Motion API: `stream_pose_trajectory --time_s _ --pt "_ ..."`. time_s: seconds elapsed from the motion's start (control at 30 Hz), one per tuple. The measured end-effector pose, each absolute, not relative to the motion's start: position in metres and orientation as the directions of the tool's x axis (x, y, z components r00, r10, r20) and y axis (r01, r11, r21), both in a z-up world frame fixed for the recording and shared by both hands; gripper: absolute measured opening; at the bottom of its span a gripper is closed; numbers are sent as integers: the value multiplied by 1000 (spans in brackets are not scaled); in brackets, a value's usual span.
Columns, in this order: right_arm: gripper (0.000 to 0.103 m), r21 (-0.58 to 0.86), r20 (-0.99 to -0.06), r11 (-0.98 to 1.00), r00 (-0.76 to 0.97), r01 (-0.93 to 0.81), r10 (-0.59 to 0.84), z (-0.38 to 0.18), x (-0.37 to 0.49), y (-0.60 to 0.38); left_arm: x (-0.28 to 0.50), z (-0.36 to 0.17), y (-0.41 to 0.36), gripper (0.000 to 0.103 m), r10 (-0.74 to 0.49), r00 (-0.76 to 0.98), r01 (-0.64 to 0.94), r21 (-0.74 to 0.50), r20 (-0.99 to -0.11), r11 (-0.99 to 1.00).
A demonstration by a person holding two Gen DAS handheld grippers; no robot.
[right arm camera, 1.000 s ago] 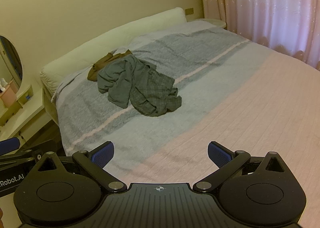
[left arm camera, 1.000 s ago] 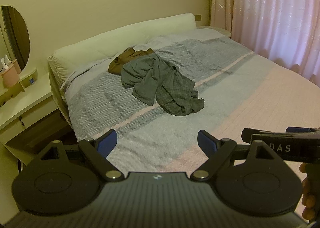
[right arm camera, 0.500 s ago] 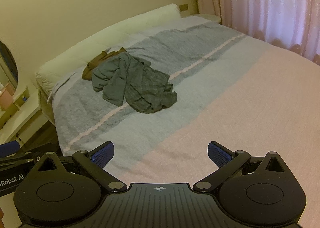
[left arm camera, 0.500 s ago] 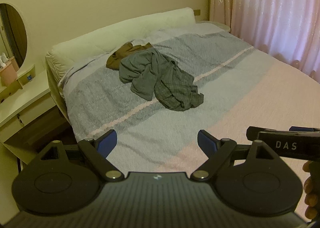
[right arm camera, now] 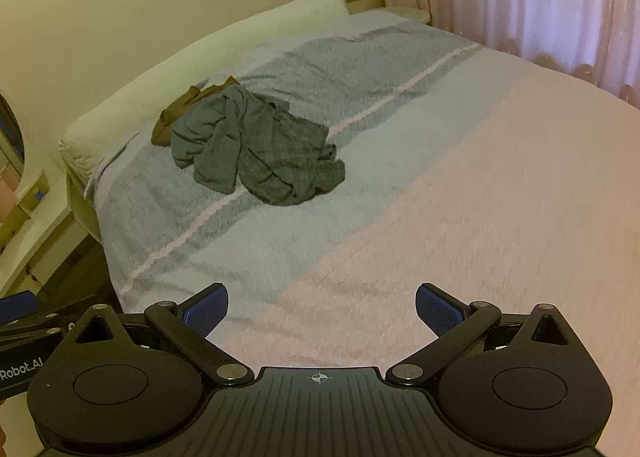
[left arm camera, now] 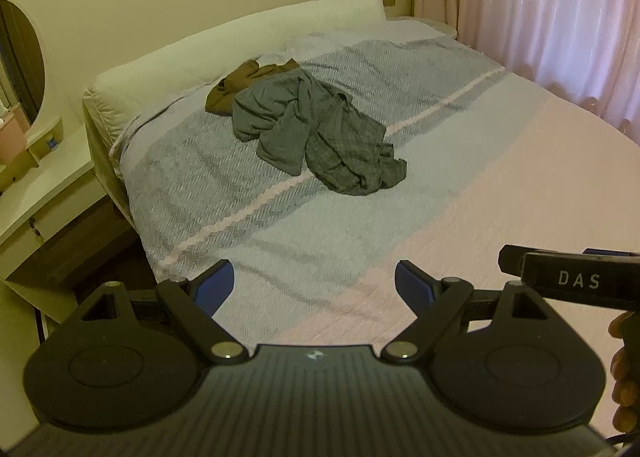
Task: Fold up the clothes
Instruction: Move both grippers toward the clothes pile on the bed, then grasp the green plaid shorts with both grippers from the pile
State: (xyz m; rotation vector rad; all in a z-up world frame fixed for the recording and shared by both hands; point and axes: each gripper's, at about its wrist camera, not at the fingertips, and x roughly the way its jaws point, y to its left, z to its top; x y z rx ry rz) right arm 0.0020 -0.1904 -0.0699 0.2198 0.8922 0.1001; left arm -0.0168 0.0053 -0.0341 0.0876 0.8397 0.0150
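A crumpled pile of grey clothes point(left arm camera: 316, 137) lies on the bed, toward the head end, with a brown garment point(left arm camera: 236, 85) partly under it at the back. The pile also shows in the right wrist view point(right arm camera: 256, 153), with the brown garment point(right arm camera: 176, 117) behind it. My left gripper point(left arm camera: 314, 285) is open and empty above the bed's near part, well short of the pile. My right gripper point(right arm camera: 322, 307) is open and empty over the pink part of the blanket, also far from the pile.
The bed point(left arm camera: 520, 185) has a grey and pink blanket and a white headboard point(left arm camera: 240, 41). A dressing table point(left arm camera: 44, 193) with a round mirror stands to the left. Pink curtains point(left arm camera: 540, 5) hang on the right. The right gripper's body point(left arm camera: 576, 277) shows at the left view's right edge.
Both grippers have moved forward and a little right toward the bed; the pile of clothes looks nearer. Both grippers stay open.
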Motion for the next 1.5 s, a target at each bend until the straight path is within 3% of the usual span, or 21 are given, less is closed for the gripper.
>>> stream_pose_trajectory --time_s 0.7,1.5 --pt "102 197 -781 978 613 61 120 -73 51 -155 48 -47 37 85 -29 638 116 59 -770 992" --pt "102 295 -862 896 496 333 100 -161 185 -162 226 -123 66 85 -87 481 257 46 -872 965"
